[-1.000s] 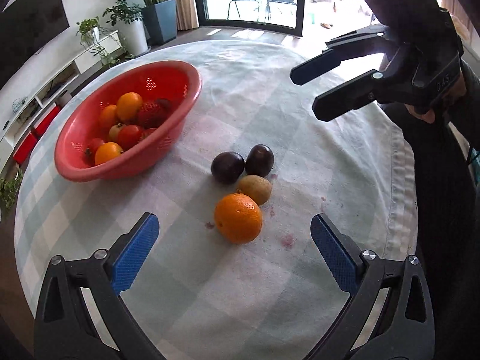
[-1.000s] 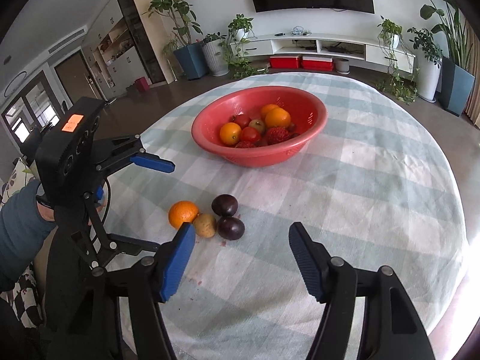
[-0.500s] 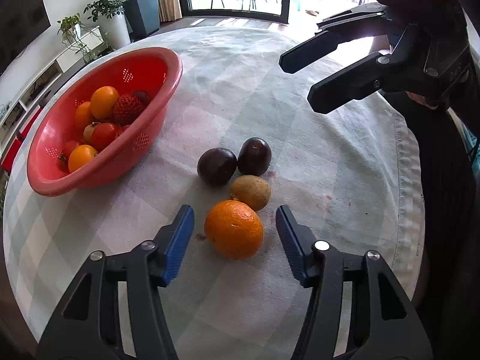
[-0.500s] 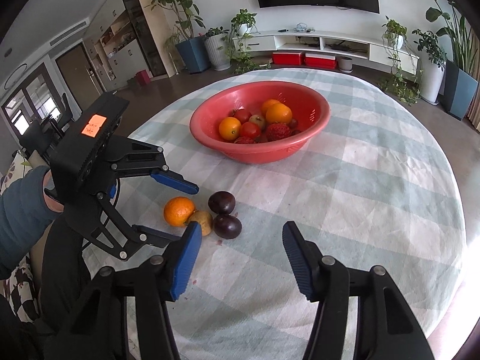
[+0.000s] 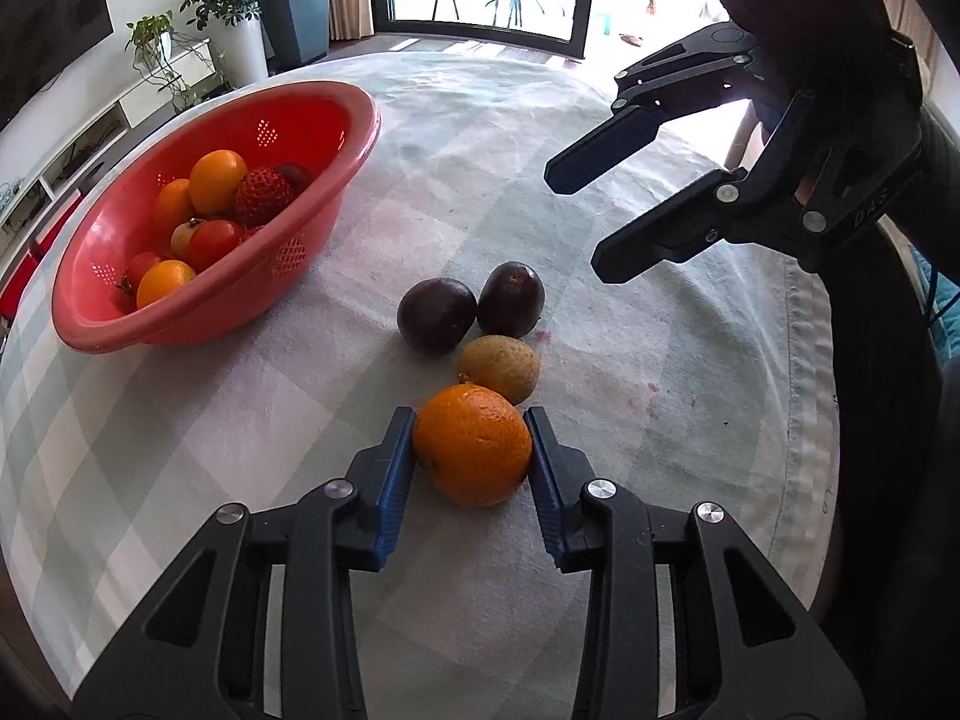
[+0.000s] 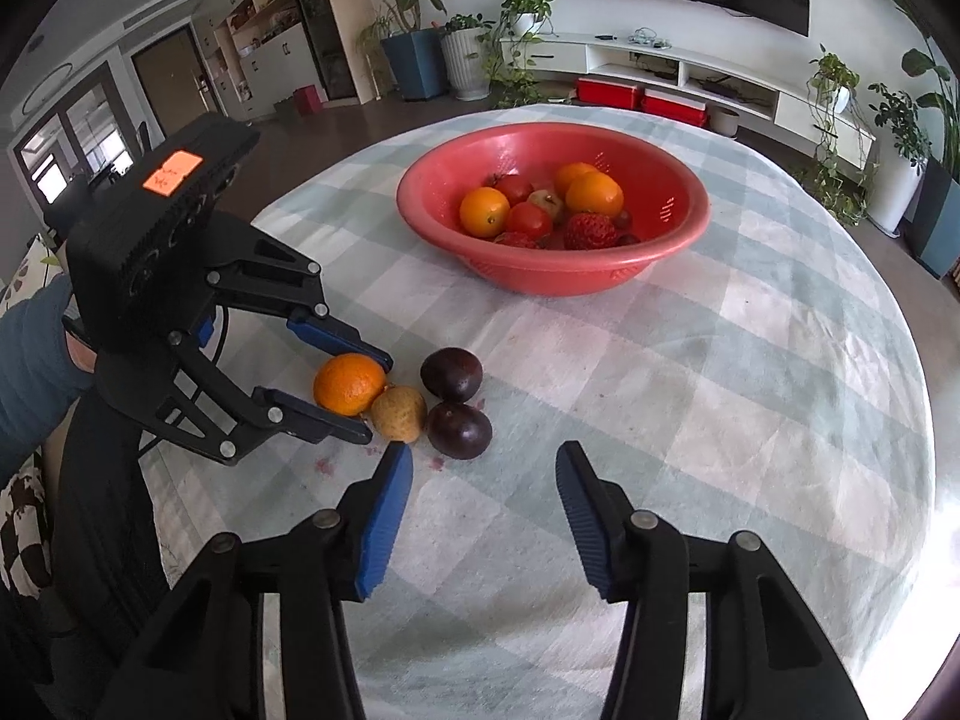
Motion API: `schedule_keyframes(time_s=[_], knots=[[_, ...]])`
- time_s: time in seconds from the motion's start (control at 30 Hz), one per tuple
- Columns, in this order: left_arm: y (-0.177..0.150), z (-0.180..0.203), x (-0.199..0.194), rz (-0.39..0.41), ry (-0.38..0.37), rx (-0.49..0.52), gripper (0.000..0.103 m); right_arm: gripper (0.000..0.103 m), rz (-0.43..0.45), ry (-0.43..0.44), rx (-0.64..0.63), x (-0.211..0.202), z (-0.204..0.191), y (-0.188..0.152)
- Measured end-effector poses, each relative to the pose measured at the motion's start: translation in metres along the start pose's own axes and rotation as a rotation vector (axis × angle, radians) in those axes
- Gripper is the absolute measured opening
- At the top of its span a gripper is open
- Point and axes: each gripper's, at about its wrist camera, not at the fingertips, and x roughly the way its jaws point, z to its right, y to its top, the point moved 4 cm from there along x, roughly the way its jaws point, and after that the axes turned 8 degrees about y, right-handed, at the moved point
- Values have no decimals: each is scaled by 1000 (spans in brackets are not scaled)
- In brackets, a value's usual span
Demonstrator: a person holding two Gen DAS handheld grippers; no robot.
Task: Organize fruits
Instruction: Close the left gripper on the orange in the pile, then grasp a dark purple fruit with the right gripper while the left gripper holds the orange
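pinching the orange [image 5: 472,445] between both pads, the left hand-held gripper [image 5: 471,450] grasps it on the worktop [image 5: 630,480], touching the round brown fruit [image 5: 499,367]; its stem end faces left. the red basket [image 6: 660,252] holds oranges, tomatoes and strawberries. the right hand-held gripper [image 6: 485,483] hovers released above bare cloth.
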Motion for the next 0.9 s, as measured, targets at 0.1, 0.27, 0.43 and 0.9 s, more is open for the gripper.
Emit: schedule_keyframes(time_s=[0.1, 0.27, 0.43, 0.9], knots=[[-1, -1, -1, 3, -3, -11, 34, 51, -20, 13, -43, 5, -1, 2], [-4, -3, -3, 15, -5, -36, 34, 51, -60, 29, -113, 18, -3, 5], [-10, -8, -12, 34, -3, -71, 34, 50, -93, 44, -162, 32, -5, 8], [-20, -17, -37, 81, 16, -135, 34, 35, -164, 43, -248, 57, -12, 15]])
